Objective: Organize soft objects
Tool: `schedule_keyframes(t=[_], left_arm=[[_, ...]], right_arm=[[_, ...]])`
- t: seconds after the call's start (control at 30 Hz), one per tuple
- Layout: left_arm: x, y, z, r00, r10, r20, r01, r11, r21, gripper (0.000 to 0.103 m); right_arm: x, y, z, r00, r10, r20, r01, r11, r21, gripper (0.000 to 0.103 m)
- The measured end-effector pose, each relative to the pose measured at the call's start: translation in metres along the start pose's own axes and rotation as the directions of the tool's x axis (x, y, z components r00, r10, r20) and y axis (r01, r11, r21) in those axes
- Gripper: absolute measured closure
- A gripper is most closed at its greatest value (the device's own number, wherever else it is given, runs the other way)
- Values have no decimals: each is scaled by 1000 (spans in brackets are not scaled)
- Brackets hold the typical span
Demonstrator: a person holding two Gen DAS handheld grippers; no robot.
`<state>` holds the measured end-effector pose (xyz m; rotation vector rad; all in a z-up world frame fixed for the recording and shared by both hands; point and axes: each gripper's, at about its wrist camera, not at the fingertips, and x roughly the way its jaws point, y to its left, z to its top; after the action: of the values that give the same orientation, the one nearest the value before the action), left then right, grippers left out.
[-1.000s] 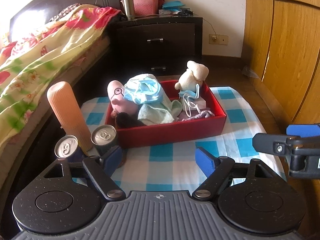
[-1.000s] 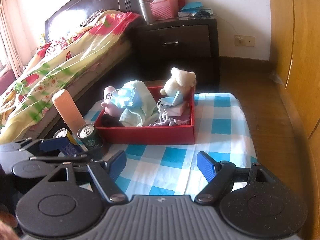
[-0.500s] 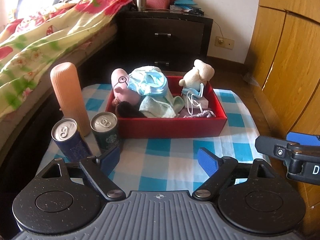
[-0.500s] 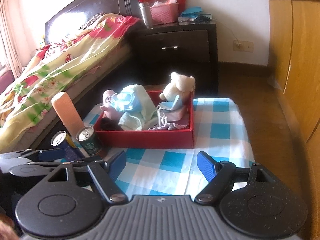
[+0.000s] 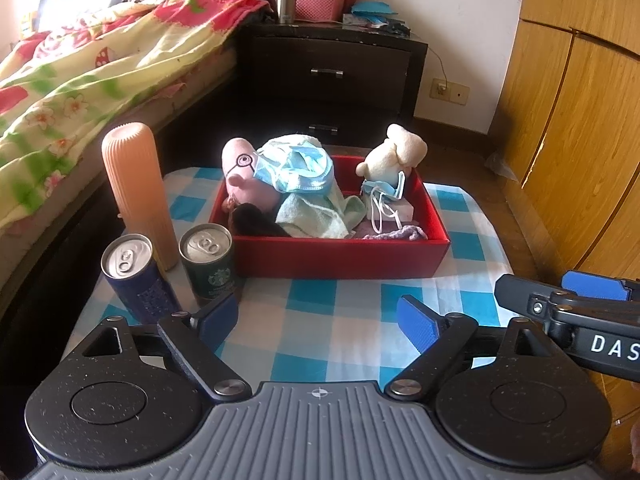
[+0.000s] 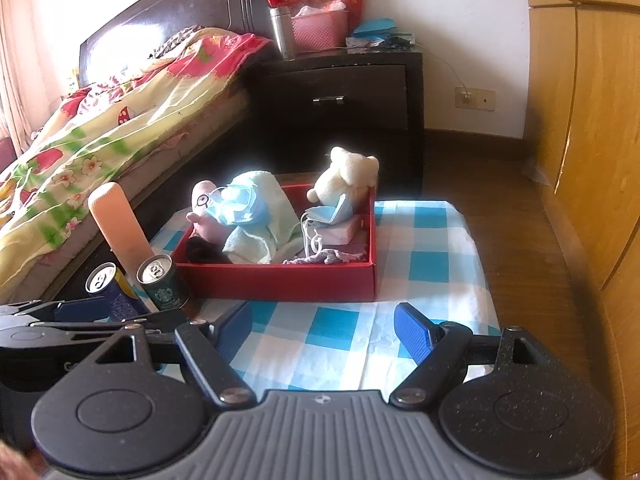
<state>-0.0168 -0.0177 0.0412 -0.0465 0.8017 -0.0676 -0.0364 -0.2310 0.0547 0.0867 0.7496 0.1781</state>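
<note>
Since a second ago my left claw (image 5: pixel 318 318) has rolled level and its jaws have just been opening, with nothing between them; my right claw (image 6: pixel 322 330) has kept still, released and empty too. Both hang over the near edge of the table (image 5: pixel 340 332), which wears a blue-and-white checked cloth. On it sits the red box (image 5: pixel 340 258), holding the soft things: a pink plush pig (image 5: pixel 240 176) under a blue face mask (image 5: pixel 298 168), a pale green towel (image 5: pixel 316 216), a cream plush bear (image 5: pixel 394 152) with another mask, and a purple knitted piece (image 5: pixel 396 234). Left of the box stand a green Starbucks can (image 5: pixel 208 262), a blue can (image 5: pixel 134 276) and a tall peach ribbed bottle (image 5: pixel 136 192). Beyond lie a bed with a floral quilt (image 5: pixel 100 68), a dark nightstand (image 5: pixel 332 72) and a wooden wardrobe (image 5: pixel 580 120).
</note>
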Motion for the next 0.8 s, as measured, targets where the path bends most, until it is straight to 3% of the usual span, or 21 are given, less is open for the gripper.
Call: schedule_keyframes(t=[0.8], left_arm=[[-12,-6,2,996,63,63,-64,998,15,18]], right_arm=[[-2,1,-2,1000,13,28,-14,999,38,46]])
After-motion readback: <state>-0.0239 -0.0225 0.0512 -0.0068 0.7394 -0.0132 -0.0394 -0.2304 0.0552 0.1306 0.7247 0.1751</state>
